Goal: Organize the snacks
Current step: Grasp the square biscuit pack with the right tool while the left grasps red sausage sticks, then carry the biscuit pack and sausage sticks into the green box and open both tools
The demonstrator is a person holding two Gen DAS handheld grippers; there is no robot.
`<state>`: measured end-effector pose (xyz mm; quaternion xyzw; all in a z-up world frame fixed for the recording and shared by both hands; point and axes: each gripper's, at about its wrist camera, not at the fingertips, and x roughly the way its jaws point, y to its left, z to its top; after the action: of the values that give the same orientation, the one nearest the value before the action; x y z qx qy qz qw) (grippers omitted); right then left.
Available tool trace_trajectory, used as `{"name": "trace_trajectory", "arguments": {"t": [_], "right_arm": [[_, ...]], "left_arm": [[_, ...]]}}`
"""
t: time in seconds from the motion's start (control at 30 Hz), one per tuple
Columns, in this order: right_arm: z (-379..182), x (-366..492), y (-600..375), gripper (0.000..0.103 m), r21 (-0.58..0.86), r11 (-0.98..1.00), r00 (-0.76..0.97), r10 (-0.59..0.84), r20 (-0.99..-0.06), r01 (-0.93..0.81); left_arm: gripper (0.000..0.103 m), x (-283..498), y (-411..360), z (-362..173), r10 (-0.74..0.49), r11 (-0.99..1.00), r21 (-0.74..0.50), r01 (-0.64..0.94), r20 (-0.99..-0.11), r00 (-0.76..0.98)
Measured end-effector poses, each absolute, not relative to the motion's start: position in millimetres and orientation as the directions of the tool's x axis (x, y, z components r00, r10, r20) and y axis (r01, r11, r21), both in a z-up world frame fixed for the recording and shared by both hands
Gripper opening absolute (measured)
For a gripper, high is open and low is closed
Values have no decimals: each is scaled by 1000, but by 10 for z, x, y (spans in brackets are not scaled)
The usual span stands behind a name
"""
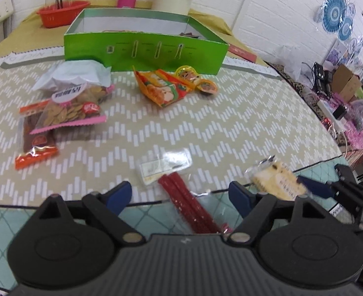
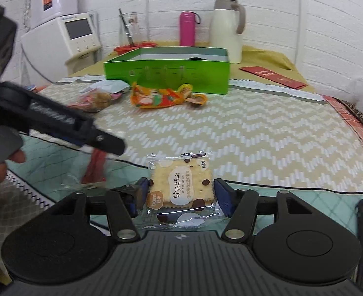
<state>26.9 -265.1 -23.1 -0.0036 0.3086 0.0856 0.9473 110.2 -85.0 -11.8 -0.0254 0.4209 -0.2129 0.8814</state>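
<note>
My left gripper (image 1: 180,194) is open, with a clear pack of red sticks (image 1: 186,204) lying on the table between its fingers. My right gripper (image 2: 180,192) has its jaws on both sides of a cracker pack (image 2: 181,187); the blue pads look to touch its edges. The cracker pack also shows in the left wrist view (image 1: 275,180). An open green box (image 1: 144,46) stands at the back, also seen in the right wrist view (image 2: 166,74). Near it lie an orange snack bag (image 1: 161,88), jelly cups (image 1: 196,79) and a seed bag (image 1: 72,106).
A red-orange packet (image 1: 35,145) lies at the left under the seed bag. Behind the box stand a red basket (image 1: 60,12), a pink bottle (image 2: 187,32) and a cream jug (image 2: 227,29). A red envelope (image 2: 272,76) lies at the back right. Clutter fills the far right (image 1: 342,98).
</note>
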Motion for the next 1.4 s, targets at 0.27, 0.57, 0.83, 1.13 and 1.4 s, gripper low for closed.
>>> {"name": "trace_trajectory", "arguments": {"t": [0.27,0.57,0.83,1.13,1.4], "right_arm": [[-299,209,-2662,98,90,979,798,201,-568,-183],[-293,279,-2578,97,98,977,799,213,-562,-191],[-96,371,-2493,96,94,970,819,240,-521,-224],[403,919,-2450,96,69,965,877,259,-405,-253],[609,1739,-2449,96,129,970,903,241,-356,-208]], "left_arm": [[44,1022,-1135,-142,-340,878,-21,479,-731,591],[30,995,-862,-90,-444,870,-184,457,-695,565],[27,962,-593,197,-508,853,-263,451,-614,604],[27,1387,-357,877,-502,865,-267,425,-472,725],[27,2188,-264,1107,-437,895,-297,333,-430,790]]}}
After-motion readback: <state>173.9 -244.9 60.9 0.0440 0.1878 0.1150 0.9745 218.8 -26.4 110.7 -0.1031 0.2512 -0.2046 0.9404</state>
